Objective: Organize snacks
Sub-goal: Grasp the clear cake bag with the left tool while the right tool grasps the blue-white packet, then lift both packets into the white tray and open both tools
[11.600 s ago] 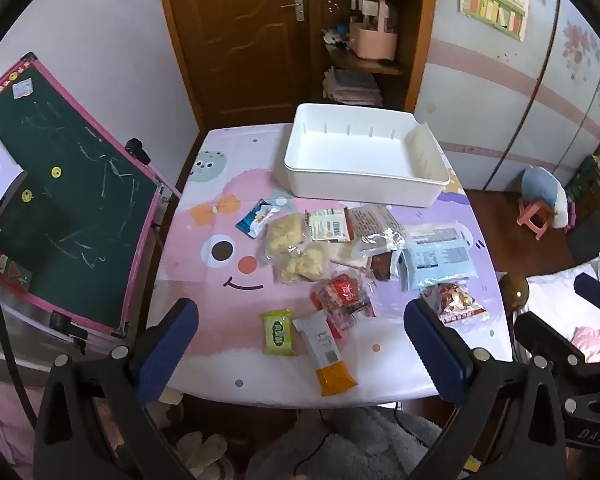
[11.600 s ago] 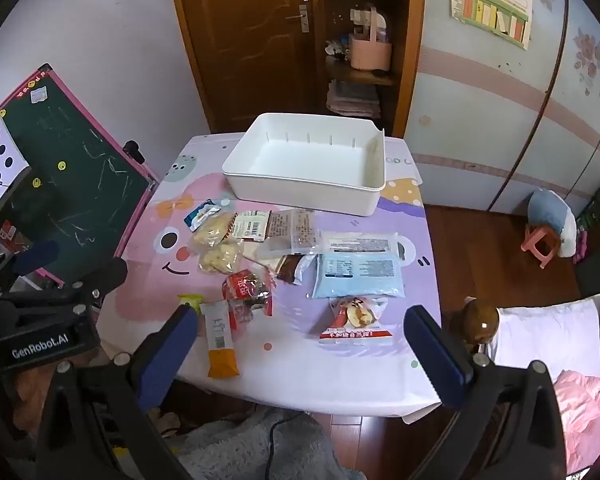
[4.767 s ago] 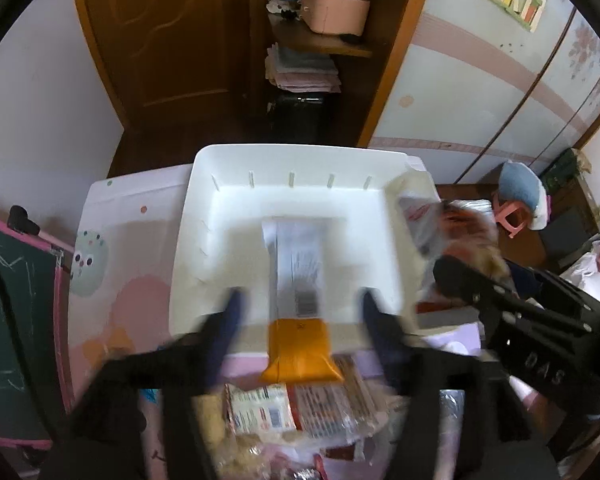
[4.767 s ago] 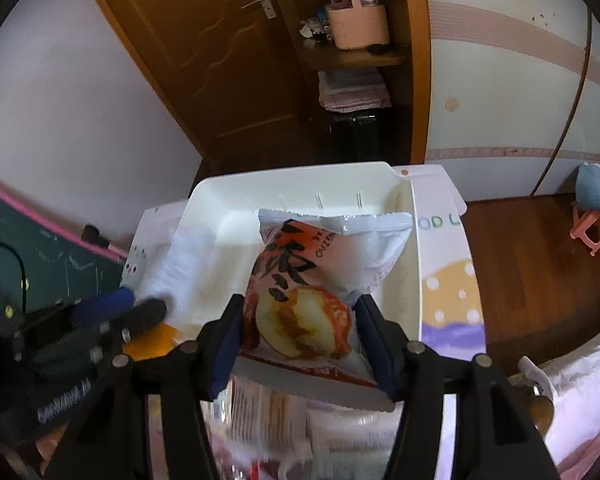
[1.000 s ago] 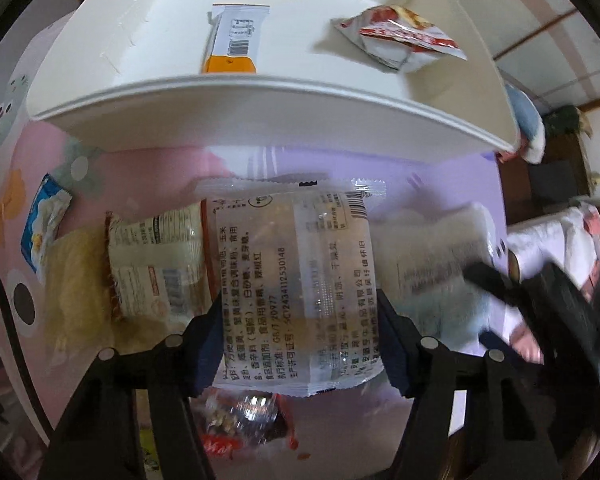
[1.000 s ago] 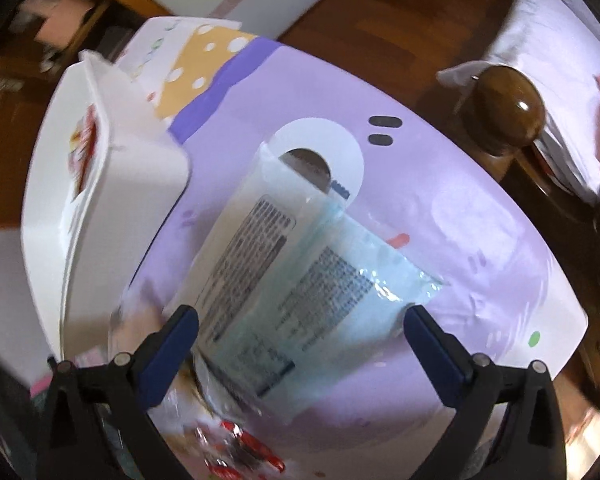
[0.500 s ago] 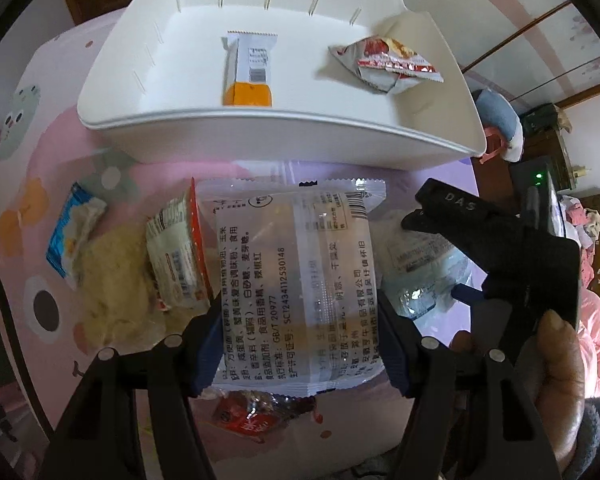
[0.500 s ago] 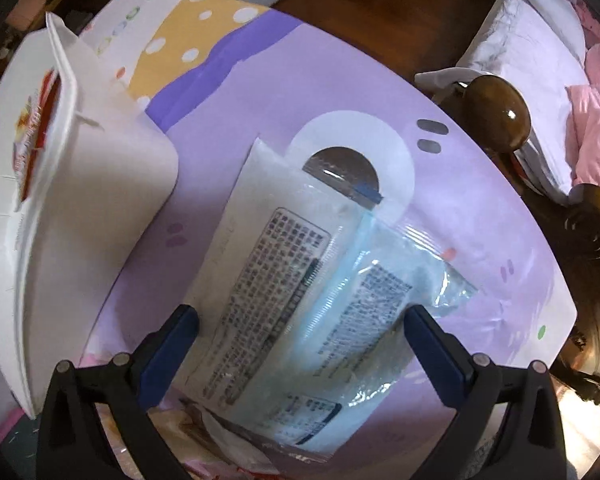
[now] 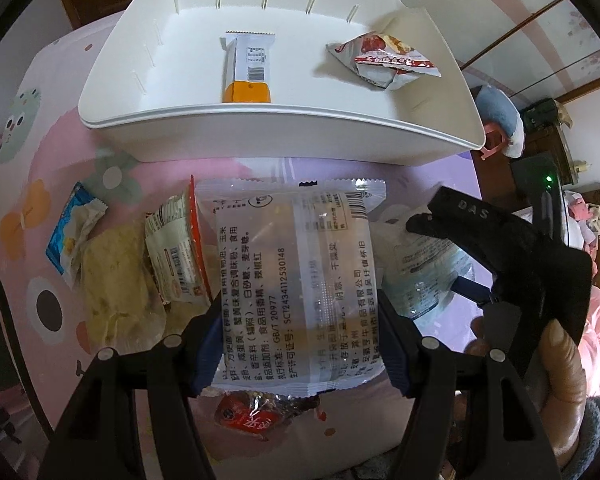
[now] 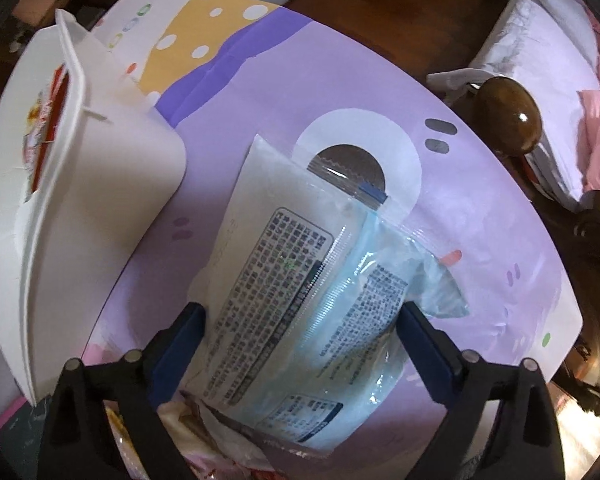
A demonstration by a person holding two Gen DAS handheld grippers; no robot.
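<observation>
Pink and purple cartoon cloth (image 9: 60,152) is covering the table I am working over, with the white bin (image 9: 280,136) sitting at its far side. Inside the bin I am seeing an orange-ended bar (image 9: 248,70) lying flat and a red-and-white packet (image 9: 384,60) toward the right wall. My left gripper (image 9: 298,344) is pinching a clear printed snack pack (image 9: 296,280) between both blue pads, holding it just short of the bin's near wall, above the loose snacks: a blue-and-white wrapper (image 9: 70,236), a yellowish bag (image 9: 116,284), a small white pouch with a red edge (image 9: 176,252) and a red foil packet (image 9: 252,416). My right gripper (image 10: 300,344) is standing spread wide, its fingers (image 10: 184,332) straddling the pale blue resealable bag (image 10: 312,300), which is lying on the cloth beside the bin; the pads are sitting at its edges, not squeezing it.
</observation>
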